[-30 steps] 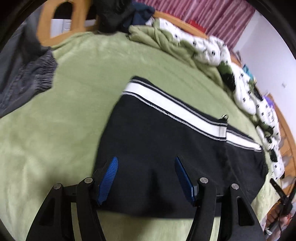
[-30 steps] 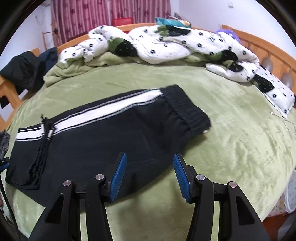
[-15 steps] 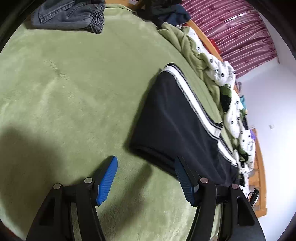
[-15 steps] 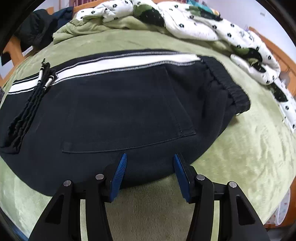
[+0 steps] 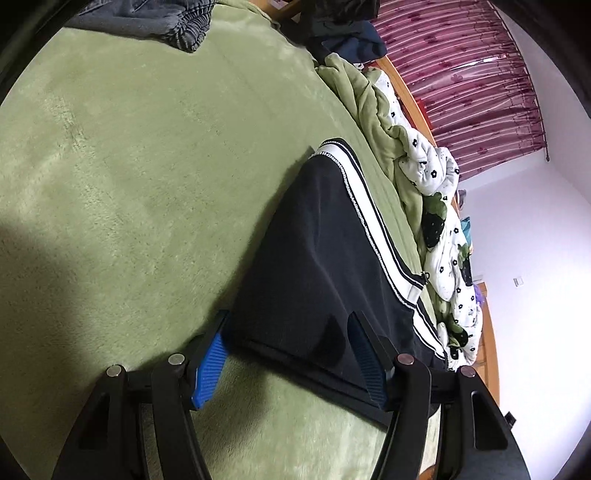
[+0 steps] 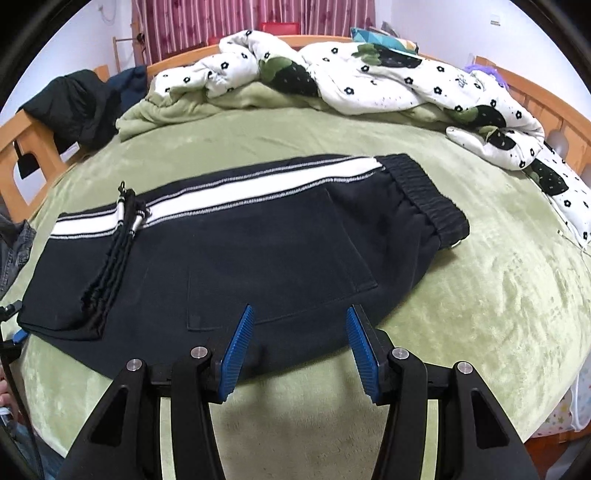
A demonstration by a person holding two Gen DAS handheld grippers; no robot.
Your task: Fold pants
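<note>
Between both open claws' blue pads, folded black pants point(image 6: 258, 254), near edge.

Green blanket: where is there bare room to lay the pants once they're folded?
Widest bare green blanket lies between the black pants and the grey garment. A smaller patch sits right of the waistband. The far edge is crowded by the bunched flowered quilt.

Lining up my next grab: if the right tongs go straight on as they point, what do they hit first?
Most likely the near edge of the black pants, which already lies between the open right tongs. Depth is hard to judge.
</note>
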